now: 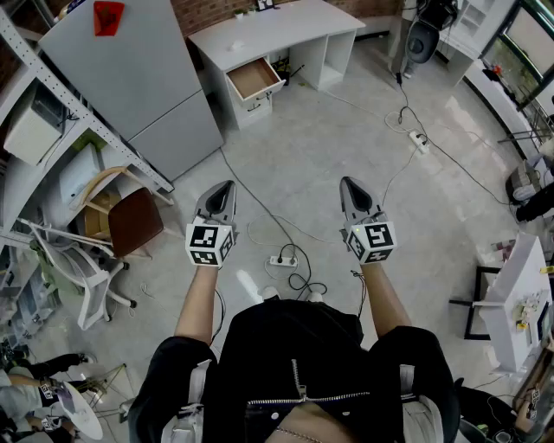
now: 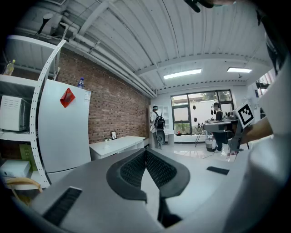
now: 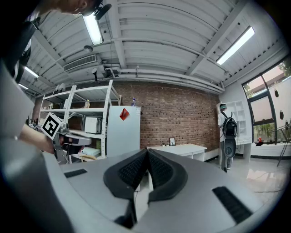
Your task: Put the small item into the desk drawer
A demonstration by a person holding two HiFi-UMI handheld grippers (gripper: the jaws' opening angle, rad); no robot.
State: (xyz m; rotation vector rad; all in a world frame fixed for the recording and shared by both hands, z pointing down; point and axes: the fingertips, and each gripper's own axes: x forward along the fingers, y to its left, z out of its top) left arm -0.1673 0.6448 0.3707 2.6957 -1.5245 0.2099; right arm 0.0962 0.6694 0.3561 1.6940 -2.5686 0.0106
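Observation:
Far ahead stands a white desk (image 1: 286,26) with its drawer (image 1: 254,78) pulled open; the drawer looks bare inside. A small pale item (image 1: 235,45) lies on the desk top, too small to identify. I hold both grippers out over the floor, well short of the desk. The left gripper (image 1: 228,185) is shut with nothing between its pads (image 2: 136,166). My right gripper (image 1: 347,182) is shut too, its pads (image 3: 159,169) together and nothing in them. Both gripper views show the desk (image 2: 116,144) (image 3: 182,149) beyond the jaws.
A grey fridge (image 1: 130,78) stands left of the desk, with metal shelving (image 1: 35,112) and a brown chair (image 1: 134,221) further left. A power strip (image 1: 283,260) and cables lie on the floor ahead. A person with a backpack (image 2: 158,123) stands by the windows.

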